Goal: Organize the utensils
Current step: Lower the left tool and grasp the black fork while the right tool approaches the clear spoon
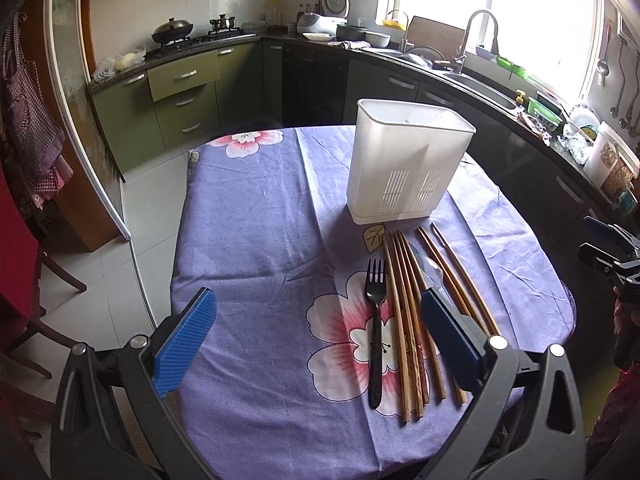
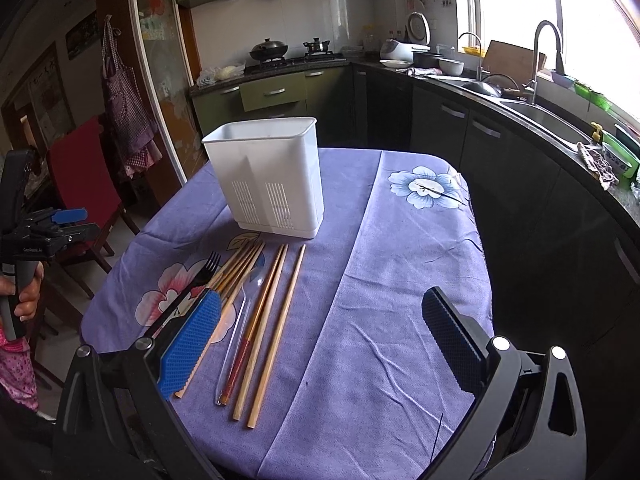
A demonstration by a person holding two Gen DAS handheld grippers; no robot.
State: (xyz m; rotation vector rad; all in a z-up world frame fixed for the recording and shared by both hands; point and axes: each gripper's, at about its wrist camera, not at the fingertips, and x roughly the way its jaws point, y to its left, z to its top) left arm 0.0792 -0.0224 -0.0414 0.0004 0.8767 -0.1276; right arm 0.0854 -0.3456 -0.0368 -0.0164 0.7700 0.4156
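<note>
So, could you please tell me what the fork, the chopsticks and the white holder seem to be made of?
The fork looks like black plastic: uniformly dark with a dull sheen. The chopsticks appear to be wood or bamboo, tan and matte; one in the right wrist view has a reddish lower end. The holder seems to be white, slightly translucent plastic with moulded drain slots.

From my left wrist view, the clear spoon [image 1: 432, 270] is mostly hidden behind a finger [image 1: 450, 330] and barely readable. From the right, a finger [image 2: 190, 344] covers the fork [image 2: 200, 276] handle and several chopsticks [image 2: 236, 276]. I can't see inside the holder [image 2: 268, 184].
</note>
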